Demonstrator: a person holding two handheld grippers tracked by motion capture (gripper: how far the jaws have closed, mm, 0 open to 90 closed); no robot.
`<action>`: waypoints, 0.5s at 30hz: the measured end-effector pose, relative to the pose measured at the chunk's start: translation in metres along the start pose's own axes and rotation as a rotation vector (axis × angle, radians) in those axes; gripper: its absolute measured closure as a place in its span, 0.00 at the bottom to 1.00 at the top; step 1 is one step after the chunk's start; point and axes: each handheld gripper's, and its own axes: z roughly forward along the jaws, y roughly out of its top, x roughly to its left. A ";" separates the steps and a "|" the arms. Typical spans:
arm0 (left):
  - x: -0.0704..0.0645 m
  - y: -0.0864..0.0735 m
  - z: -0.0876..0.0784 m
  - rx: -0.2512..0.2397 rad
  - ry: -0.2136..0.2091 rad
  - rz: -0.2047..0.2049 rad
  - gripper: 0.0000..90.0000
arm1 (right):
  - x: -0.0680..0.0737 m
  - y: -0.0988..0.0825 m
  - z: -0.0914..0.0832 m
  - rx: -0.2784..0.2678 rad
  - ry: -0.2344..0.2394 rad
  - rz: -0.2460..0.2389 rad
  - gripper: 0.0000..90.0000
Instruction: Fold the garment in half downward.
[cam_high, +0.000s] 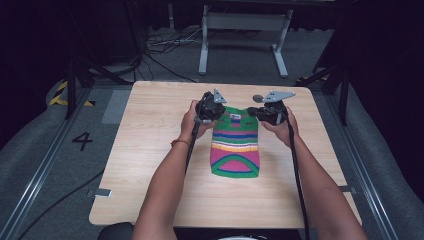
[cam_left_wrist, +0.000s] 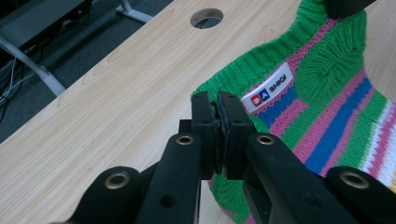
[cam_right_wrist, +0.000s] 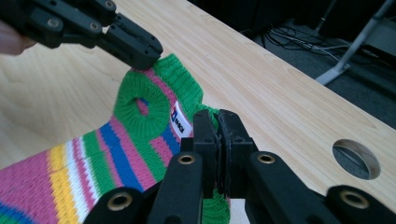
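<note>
Two grippers, left gripper (cam_high: 216, 111) and right gripper (cam_high: 256, 111), pinch one striped knit garment (cam_high: 236, 145).

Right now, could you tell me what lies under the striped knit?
Under the knit only the wooden table shows around it. Whatever it covers is hidden.

Both grippers — left gripper (cam_high: 216, 111), right gripper (cam_high: 256, 111) — pinch the striped sweater (cam_high: 236, 146).

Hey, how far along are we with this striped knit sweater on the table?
Done: both grips are set. The left hand-held gripper and the right hand-held gripper are each shut on the green far edge of the sweater, either side of the white label. In hand: that edge looks raised off the table; the rest lies flat. Left: probably folding or moving it; no fold shows yet.
</note>
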 end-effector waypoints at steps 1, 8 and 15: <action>-0.001 -0.001 -0.003 -0.012 -0.009 0.002 0.96 | 0.002 0.000 -0.002 0.002 0.008 -0.007 0.97; -0.009 -0.007 -0.014 -0.035 -0.037 0.022 0.96 | 0.011 -0.004 -0.012 -0.012 0.032 -0.029 0.97; -0.021 -0.018 -0.024 -0.045 -0.081 0.072 0.96 | 0.019 -0.016 -0.020 -0.006 0.073 -0.050 0.97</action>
